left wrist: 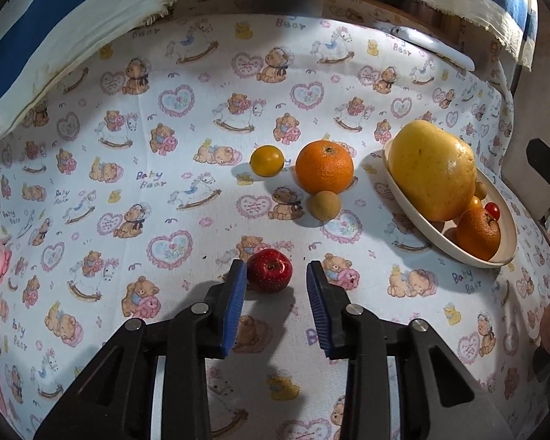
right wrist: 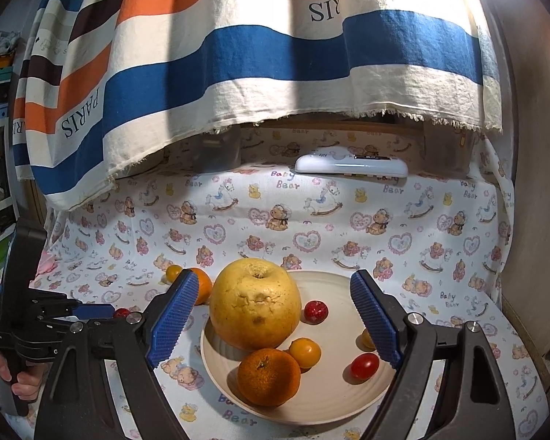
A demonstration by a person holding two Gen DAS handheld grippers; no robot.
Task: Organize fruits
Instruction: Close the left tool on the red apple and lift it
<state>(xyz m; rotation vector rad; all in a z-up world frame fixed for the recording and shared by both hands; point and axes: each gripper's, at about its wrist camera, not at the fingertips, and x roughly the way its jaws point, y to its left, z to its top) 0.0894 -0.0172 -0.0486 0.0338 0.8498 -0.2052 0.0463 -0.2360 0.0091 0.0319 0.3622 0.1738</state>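
Note:
In the left wrist view my left gripper (left wrist: 277,275) is open, its blue pads on either side of a small red apple (left wrist: 269,270) on the cloth, not touching it. Beyond lie an orange (left wrist: 324,167), a small yellow fruit (left wrist: 267,160) and a small brown fruit (left wrist: 323,204). A cream plate (left wrist: 414,216) at the right holds a big yellow pomelo (left wrist: 432,168) and a mandarin (left wrist: 478,234). In the right wrist view my right gripper (right wrist: 275,311) is wide open and empty above the plate (right wrist: 333,399), which holds the pomelo (right wrist: 255,304), mandarin (right wrist: 268,377) and several small fruits.
A bear-print cloth (left wrist: 128,183) covers the table. A striped towel (right wrist: 238,55) hangs over the back. A white device (right wrist: 352,165) lies at the far edge. The left gripper's body (right wrist: 36,322) shows at the left of the right wrist view.

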